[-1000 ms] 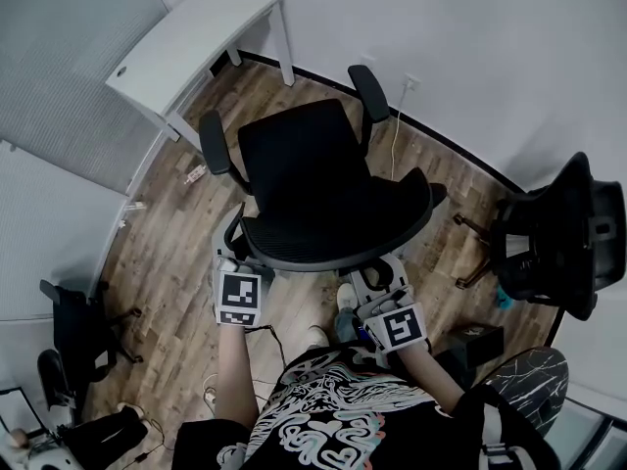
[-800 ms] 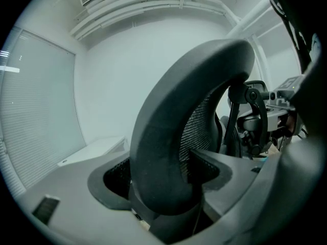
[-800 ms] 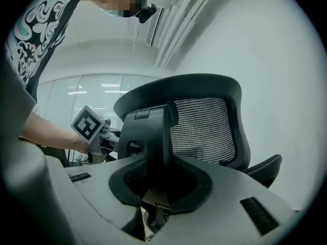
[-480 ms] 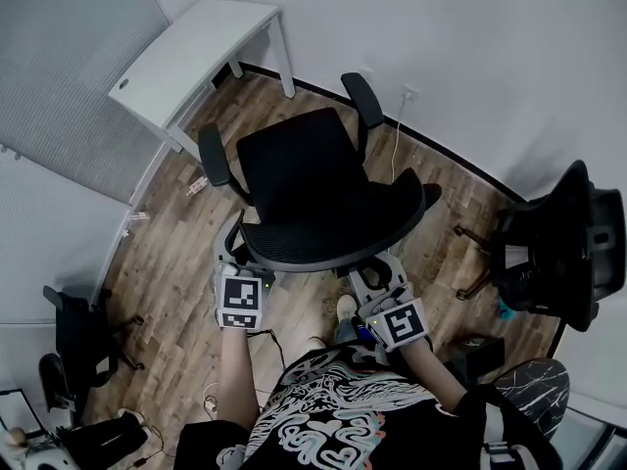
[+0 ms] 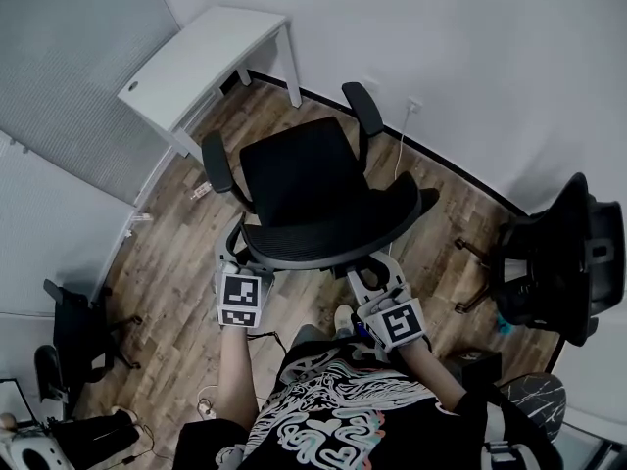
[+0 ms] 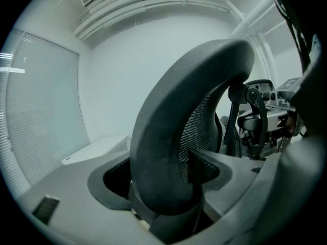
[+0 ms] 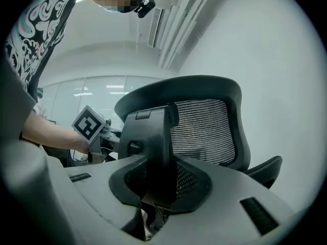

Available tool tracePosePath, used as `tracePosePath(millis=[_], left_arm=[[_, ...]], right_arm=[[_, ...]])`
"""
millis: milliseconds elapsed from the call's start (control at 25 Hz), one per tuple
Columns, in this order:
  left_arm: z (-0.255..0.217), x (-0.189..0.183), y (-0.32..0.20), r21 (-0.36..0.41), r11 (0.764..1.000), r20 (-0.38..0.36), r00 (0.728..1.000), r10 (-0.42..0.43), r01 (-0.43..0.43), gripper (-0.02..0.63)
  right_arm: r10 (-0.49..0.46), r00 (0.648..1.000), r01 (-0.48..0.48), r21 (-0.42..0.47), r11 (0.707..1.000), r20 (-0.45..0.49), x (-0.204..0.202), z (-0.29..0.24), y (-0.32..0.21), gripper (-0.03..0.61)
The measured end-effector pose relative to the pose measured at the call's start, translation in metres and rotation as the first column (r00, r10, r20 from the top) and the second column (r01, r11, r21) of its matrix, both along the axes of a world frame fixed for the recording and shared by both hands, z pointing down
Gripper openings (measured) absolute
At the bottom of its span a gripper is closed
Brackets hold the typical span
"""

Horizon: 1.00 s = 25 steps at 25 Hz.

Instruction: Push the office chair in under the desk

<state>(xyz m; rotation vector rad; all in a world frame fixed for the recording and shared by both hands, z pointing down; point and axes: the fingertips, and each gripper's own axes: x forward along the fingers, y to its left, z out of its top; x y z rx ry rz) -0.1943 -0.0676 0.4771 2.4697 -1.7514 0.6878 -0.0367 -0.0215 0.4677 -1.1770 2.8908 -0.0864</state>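
The left gripper (image 5: 234, 247)'s jaws clamp the office chair (image 5: 304, 179)'s backrest rim and the right gripper (image 5: 378, 274)'s its rear bracket, the chair standing on the wood floor (image 5: 165, 255) near the white counter (image 5: 204, 59), not under it.

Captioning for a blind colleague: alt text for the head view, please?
Seen from above, a person clamps the left gripper and right gripper onto the backrest of a black office chair, its seat facing a white desk by the wall. The chair is not yet under the desk; a second black chair stands at right.
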Motion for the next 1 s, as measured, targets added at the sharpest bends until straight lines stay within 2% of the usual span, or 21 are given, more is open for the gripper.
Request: tracePosePath(millis=[480,1000], left_arm=[[0.000,0.006,-0.002,0.005,1.000,0.001,1.000,-0.020,0.020,0.348],[0.000,0.003,-0.022,0.003,0.999,-0.001,0.999,-0.041,0.041,0.348]], right_arm=[[-0.046,0.999,0.046,0.006,0.999,-0.006,0.006,0.002,-0.004,0.077],[-0.082,0.997,0.083,-0.049,0.995,0.007,0.004,0.005,-0.028,0.081]])
